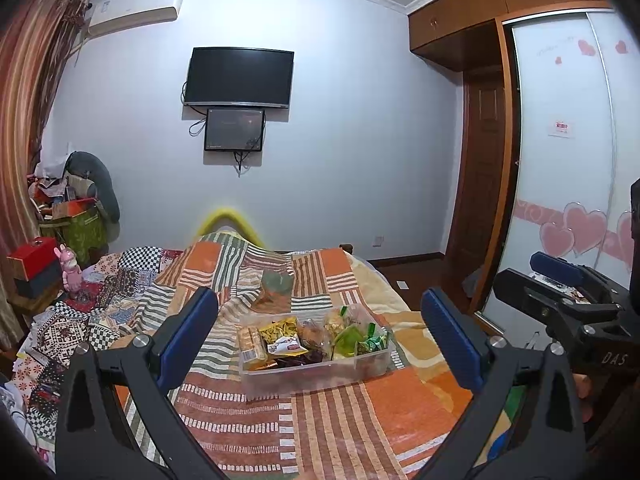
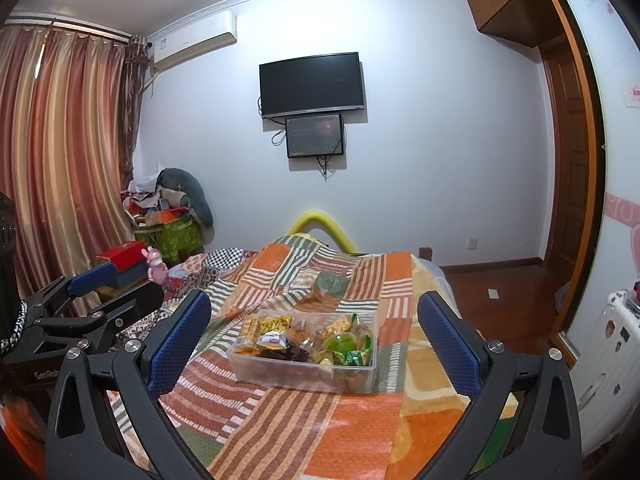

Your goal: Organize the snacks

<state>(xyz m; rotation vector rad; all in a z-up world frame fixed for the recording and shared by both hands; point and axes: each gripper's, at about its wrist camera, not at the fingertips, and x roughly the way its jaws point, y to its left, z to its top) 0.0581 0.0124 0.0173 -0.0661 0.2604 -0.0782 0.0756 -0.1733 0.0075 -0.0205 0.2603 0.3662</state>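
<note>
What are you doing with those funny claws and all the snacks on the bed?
A person holds a gripper in each hand, and both the left gripper and the right gripper are open and holding nothing. They hang above the patchwork blanket, pointed at a clear plastic box full of mixed snack packets. Nothing has been picked up yet, so the sorting does not look started.

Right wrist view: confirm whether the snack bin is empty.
No, the clear snack bin on the blanket is full of packaged snacks.
</note>
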